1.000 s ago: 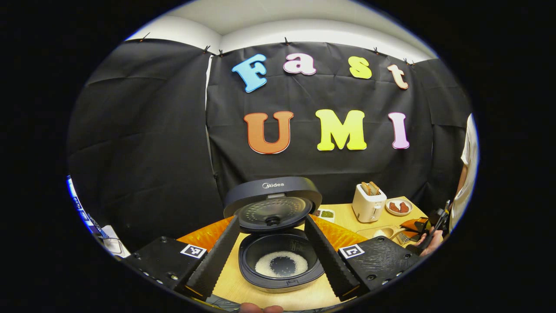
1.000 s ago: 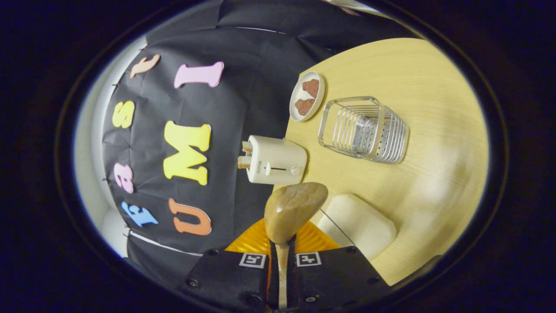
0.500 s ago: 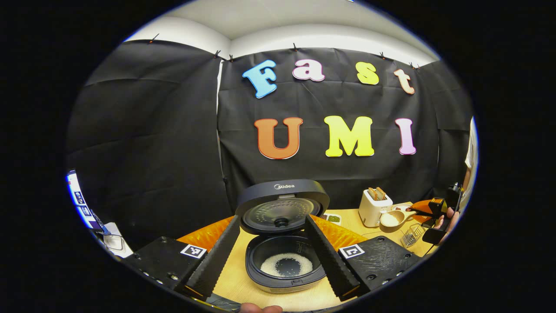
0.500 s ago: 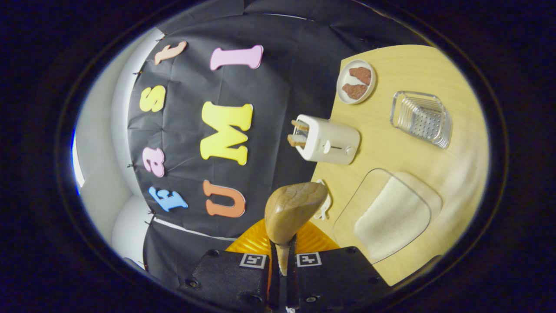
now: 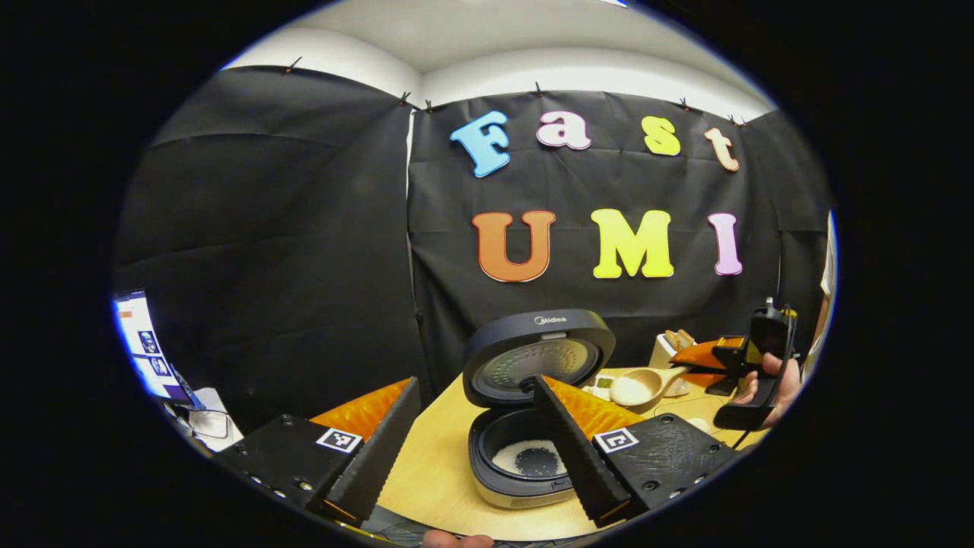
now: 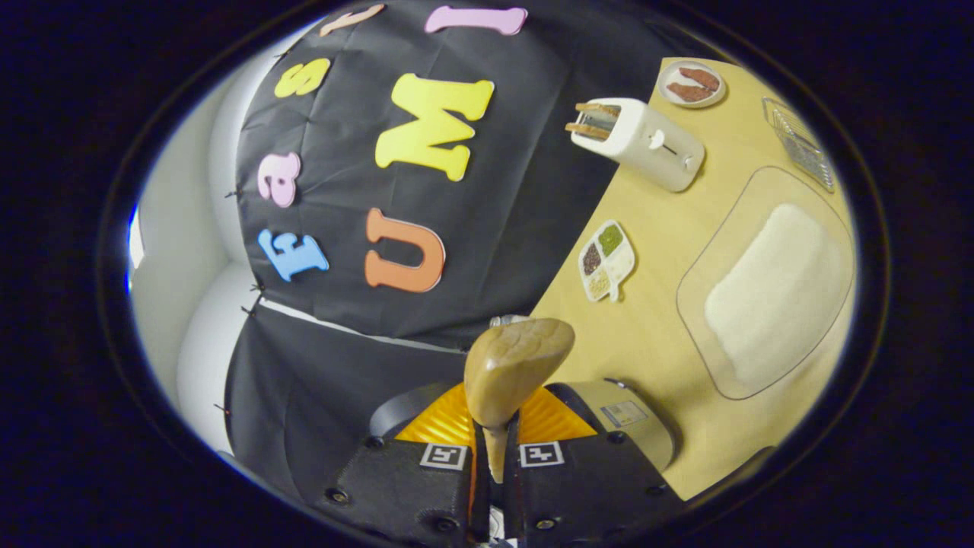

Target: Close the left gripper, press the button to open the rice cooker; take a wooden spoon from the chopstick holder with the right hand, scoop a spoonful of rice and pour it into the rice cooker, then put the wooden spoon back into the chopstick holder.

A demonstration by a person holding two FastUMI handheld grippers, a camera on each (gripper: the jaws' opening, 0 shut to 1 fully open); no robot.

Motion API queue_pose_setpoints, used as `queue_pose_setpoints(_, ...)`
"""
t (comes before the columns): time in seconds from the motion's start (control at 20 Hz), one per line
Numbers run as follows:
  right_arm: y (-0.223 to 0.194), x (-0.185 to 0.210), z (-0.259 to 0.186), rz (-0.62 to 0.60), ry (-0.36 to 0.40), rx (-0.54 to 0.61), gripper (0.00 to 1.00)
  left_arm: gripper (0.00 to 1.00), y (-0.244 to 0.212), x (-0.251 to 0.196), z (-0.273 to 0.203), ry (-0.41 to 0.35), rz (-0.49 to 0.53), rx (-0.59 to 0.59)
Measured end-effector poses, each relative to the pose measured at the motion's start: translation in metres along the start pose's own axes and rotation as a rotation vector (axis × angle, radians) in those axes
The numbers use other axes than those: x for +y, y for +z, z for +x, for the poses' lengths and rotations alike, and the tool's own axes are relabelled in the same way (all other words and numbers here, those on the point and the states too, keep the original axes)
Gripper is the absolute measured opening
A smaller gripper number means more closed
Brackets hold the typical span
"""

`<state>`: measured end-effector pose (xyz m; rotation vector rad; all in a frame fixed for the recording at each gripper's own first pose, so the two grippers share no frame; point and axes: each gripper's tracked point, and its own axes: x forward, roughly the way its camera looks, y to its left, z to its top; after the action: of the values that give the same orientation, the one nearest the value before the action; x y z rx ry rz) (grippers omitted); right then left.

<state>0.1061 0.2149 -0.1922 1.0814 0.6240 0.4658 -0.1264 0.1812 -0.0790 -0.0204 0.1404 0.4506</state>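
The dark rice cooker (image 5: 525, 457) stands open, its lid (image 5: 540, 354) upright and a ring of rice in the pot. My left gripper (image 5: 477, 380) is open and holds nothing, and the cooker sits behind its right finger. To the right of the lid, my right gripper (image 5: 730, 361), held by a hand (image 5: 770, 380), is shut on the wooden spoon (image 5: 639, 387), whose bowl carries pale rice. In the right gripper view the spoon (image 6: 517, 365) sticks out from the right gripper (image 6: 494, 449), above the cooker's back (image 6: 624, 415). The wire chopstick holder (image 6: 799, 141) stands far off.
On the wooden table (image 6: 685, 358) lie a clear tray of rice (image 6: 776, 289), a small divided dish of beans (image 6: 606, 260), a white toaster (image 6: 639, 137) with bread and a plate of meat (image 6: 691, 82). A screen (image 5: 141, 346) glows at the far left.
The right gripper has carried the spoon from above the rice tray over to the cooker's lid. The left gripper view has swung left, so the cooker now sits to the right.
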Motion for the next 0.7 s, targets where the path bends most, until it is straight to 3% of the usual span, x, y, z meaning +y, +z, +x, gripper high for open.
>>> queue_pose_setpoints(0.1,-0.023,0.001,0.018,-0.063,-0.035,0.027,0.12,0.95,-0.002,0.008,-0.003,-0.005,-0.009,-0.001)
queue_pose_setpoints(0.5,-0.083,-0.004,0.054,-0.518,-0.222,0.055,0.12,0.96,-0.019,0.045,-0.007,0.004,-0.043,0.02)
queue_pose_setpoints(0.7,-0.099,0.002,0.059,-0.717,-0.254,0.047,0.12,0.96,-0.026,0.056,-0.011,0.008,-0.063,0.022)
